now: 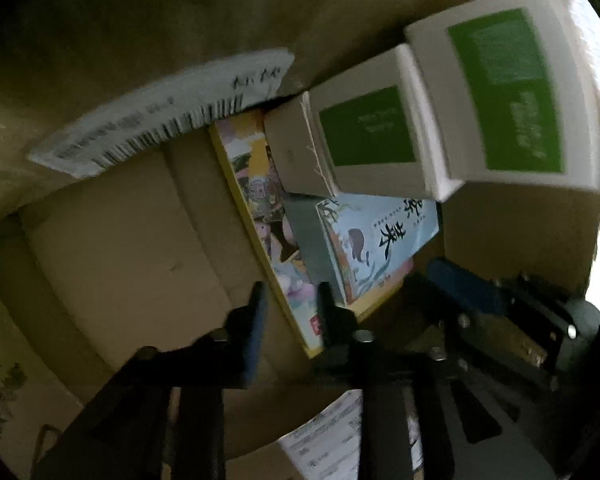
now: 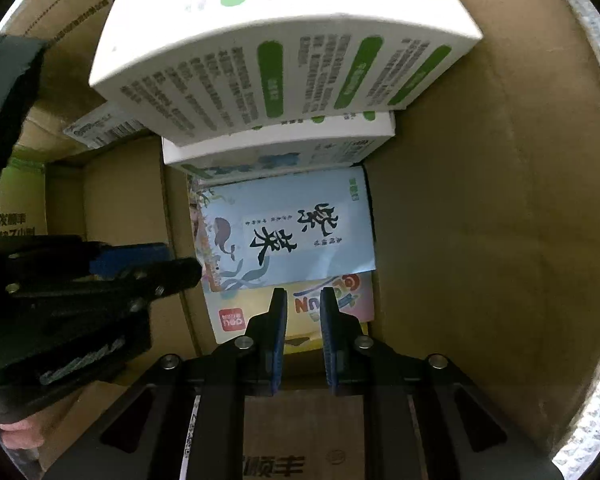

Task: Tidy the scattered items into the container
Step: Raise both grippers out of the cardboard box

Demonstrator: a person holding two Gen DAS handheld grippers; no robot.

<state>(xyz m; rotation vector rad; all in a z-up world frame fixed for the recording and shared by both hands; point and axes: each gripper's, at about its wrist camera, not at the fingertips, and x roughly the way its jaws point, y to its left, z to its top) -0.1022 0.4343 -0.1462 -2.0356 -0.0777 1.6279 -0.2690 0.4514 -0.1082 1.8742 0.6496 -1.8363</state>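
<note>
Inside the cardboard box [image 2: 480,208], several flat packages are seen stacked against one wall. A pale blue packet [image 2: 288,228] printed with large black characters is laid on a yellow-edged picture book [image 2: 300,312], which rests on the box floor. Two white boxes with green panels are leaned above them: a smaller white box [image 2: 280,148] just over the blue packet, and a larger white box [image 2: 268,52] overlapping it nearer the rim. A shipping label [image 1: 160,112] is stuck to the inner wall.

The right gripper [image 2: 304,304] is pointed down over the lower edge of the picture book; its jaws are drawn close together, with a narrow gap and nothing clamped between them. The left gripper [image 1: 290,300] is shown partly parted beside the spine of the picture book, its pads [image 1: 256,320] pressing on nothing. In the right wrist view, the left gripper is seen entering from the left side.
</note>
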